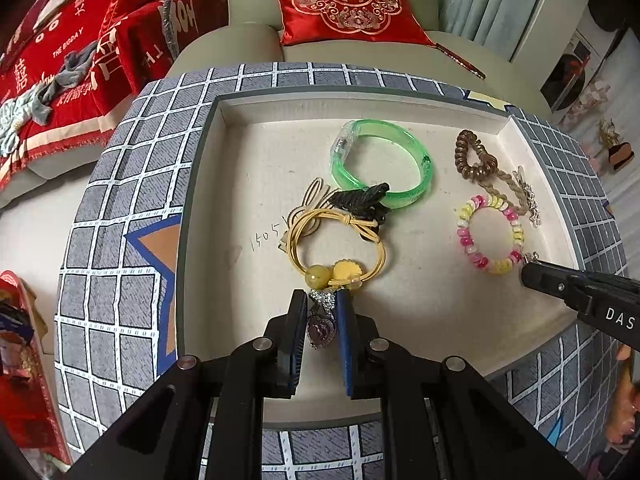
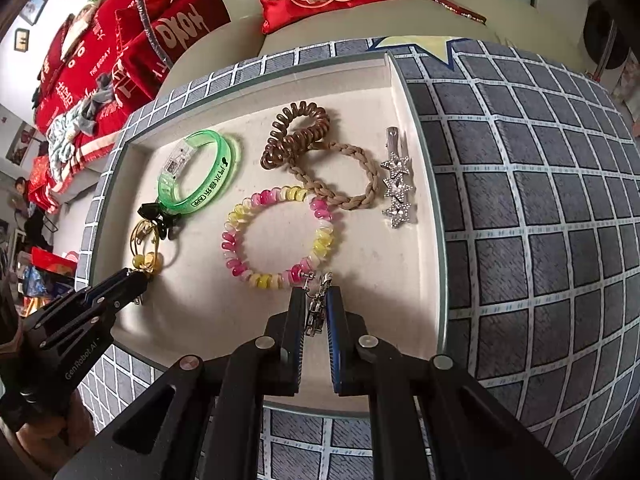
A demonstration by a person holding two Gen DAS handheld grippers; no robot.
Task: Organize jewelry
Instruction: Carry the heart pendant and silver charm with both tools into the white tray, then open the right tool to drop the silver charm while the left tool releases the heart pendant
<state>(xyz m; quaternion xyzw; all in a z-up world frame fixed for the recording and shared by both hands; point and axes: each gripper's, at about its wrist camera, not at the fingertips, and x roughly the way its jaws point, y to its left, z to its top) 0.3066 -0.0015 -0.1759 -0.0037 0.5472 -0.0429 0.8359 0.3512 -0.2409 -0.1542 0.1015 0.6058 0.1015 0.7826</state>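
Note:
A shallow cream tray [image 1: 208, 208] holds the jewelry. My left gripper [image 1: 322, 300] is shut on a purple gem pendant [image 1: 320, 326] with a silver sparkly top, just in front of a yellow cord bracelet [image 1: 336, 244]. My right gripper [image 2: 316, 298] is shut on a silver clasp charm [image 2: 318, 312] linked to the pink and yellow bead bracelet [image 2: 280, 236]. A green plastic bangle [image 1: 380, 160], a brown coil hair tie [image 2: 296, 132], a braided tan hair tie [image 2: 340, 176] and a star hair clip [image 2: 396, 186] lie further back.
The tray sits on a grey grid-patterned cloth [image 2: 540, 200]. A black hair tie [image 1: 364, 200] lies against the green bangle. A beige sofa with a red embroidered cushion [image 1: 344, 0] and red fabrics [image 1: 80, 48] stands behind.

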